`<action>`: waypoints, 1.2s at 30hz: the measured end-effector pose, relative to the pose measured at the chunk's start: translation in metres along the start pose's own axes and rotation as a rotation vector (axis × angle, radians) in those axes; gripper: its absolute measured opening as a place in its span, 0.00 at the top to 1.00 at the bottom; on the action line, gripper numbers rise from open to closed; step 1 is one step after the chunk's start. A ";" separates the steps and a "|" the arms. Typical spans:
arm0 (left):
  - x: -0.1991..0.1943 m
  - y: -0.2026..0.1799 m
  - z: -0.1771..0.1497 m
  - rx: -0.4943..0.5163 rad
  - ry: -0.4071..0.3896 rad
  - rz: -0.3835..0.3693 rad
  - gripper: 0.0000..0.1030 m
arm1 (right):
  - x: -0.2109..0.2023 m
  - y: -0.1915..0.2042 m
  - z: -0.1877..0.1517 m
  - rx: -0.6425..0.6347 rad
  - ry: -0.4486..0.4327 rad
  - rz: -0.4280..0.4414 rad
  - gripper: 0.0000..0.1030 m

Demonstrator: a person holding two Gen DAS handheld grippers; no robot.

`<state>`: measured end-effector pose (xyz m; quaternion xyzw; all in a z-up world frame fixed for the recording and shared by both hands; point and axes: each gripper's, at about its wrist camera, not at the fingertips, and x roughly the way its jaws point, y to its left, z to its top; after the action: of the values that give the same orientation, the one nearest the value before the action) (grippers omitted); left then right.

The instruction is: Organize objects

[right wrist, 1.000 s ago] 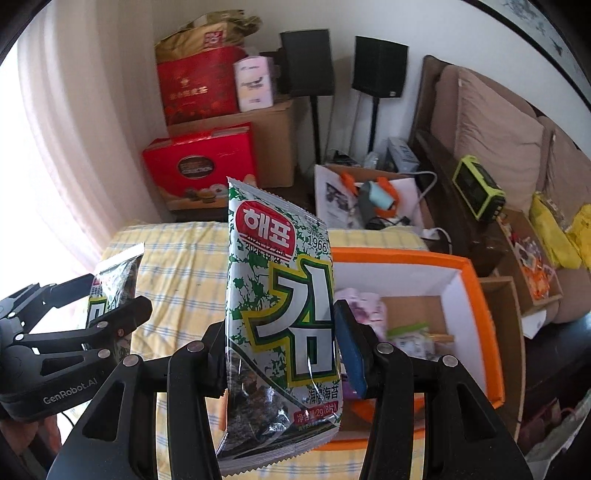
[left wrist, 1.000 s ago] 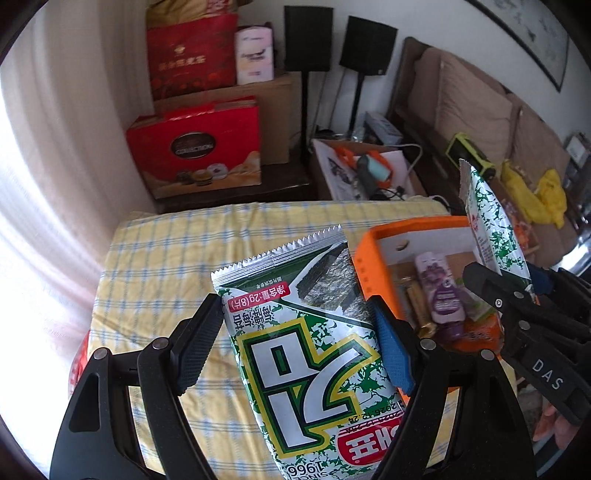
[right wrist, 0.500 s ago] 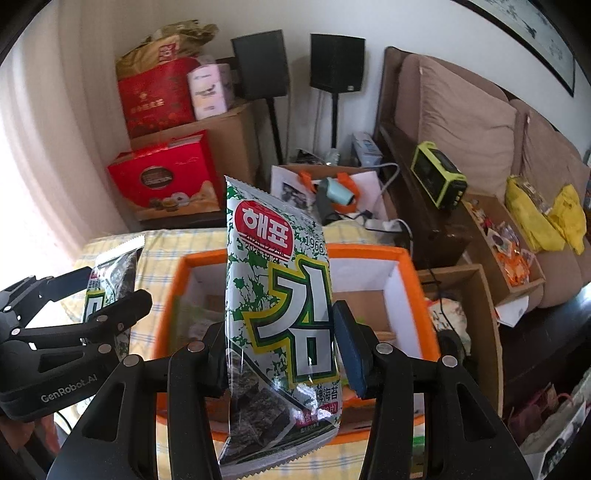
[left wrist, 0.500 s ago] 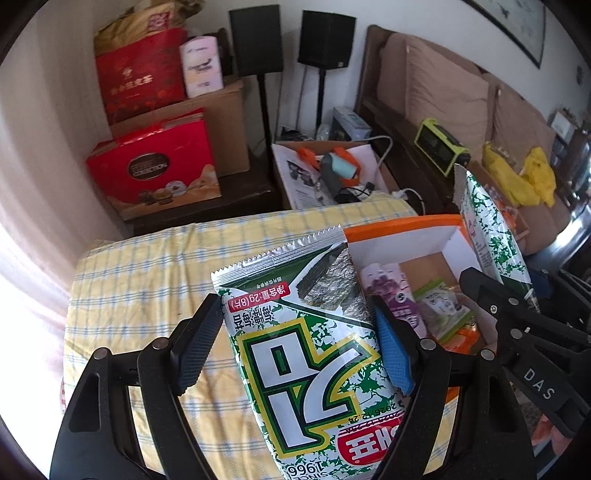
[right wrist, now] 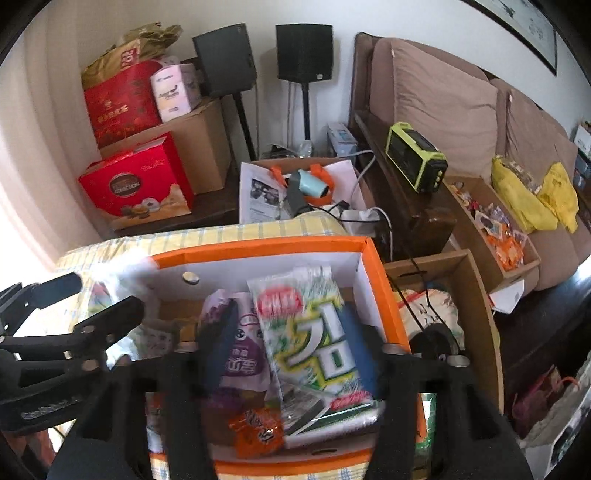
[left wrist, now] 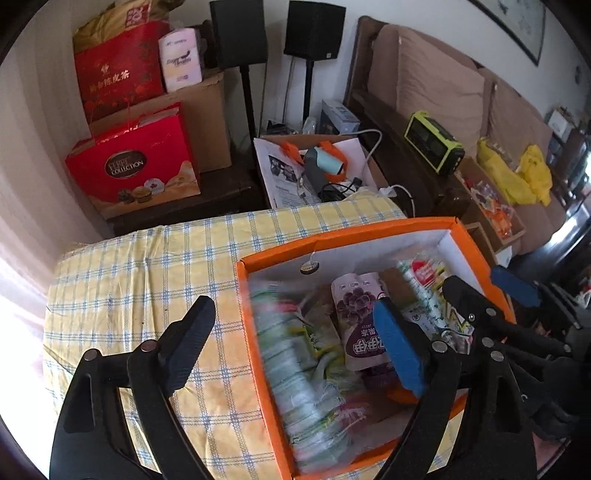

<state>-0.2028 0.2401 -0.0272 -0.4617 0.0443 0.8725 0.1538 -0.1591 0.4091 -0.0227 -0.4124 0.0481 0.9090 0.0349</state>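
Both seaweed packets have left my claws since half a second ago: each was clamped between my fingers then, and now both are down in the orange box [left wrist: 373, 232]. My left claw [left wrist: 291, 332] stands wide open with nothing between its fingers, one finger over the yellow checked cloth [left wrist: 147, 273] on the bench, the blue-padded one over the box. The seaweed packet [left wrist: 303, 373] below it is a motion-blurred green and white streak along the box's left wall. My right claw [right wrist: 291, 343] is blurred too; its fingers are spread either side of the other seaweed packet [right wrist: 314, 332] without clearly pressing on it, so I read it as open. That packet lies tilted inside the box, red label toward the far wall, beside a purple grape jelly pouch [right wrist: 240, 354] and just above an orange snack packet [right wrist: 256, 432]. Beyond the bench sit a red Collection gift box [left wrist: 136, 166], two black speakers [left wrist: 314, 29] on stands and a brown sofa [right wrist: 443, 103].
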 end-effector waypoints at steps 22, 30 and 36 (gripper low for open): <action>-0.056 0.061 -0.021 -0.036 -0.092 0.069 0.01 | -0.035 0.030 -0.007 -0.022 -0.054 0.049 0.11; -0.070 0.085 -0.042 -0.065 -0.084 0.088 0.00 | -0.048 0.050 -0.020 -0.049 -0.053 0.049 0.00; -0.085 0.091 -0.067 -0.042 -0.117 0.130 0.00 | -0.062 0.059 -0.035 -0.033 -0.076 0.062 0.00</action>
<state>-0.1333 0.1200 -0.0011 -0.4093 0.0467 0.9068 0.0894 -0.0984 0.3453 0.0048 -0.3762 0.0444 0.9255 0.0014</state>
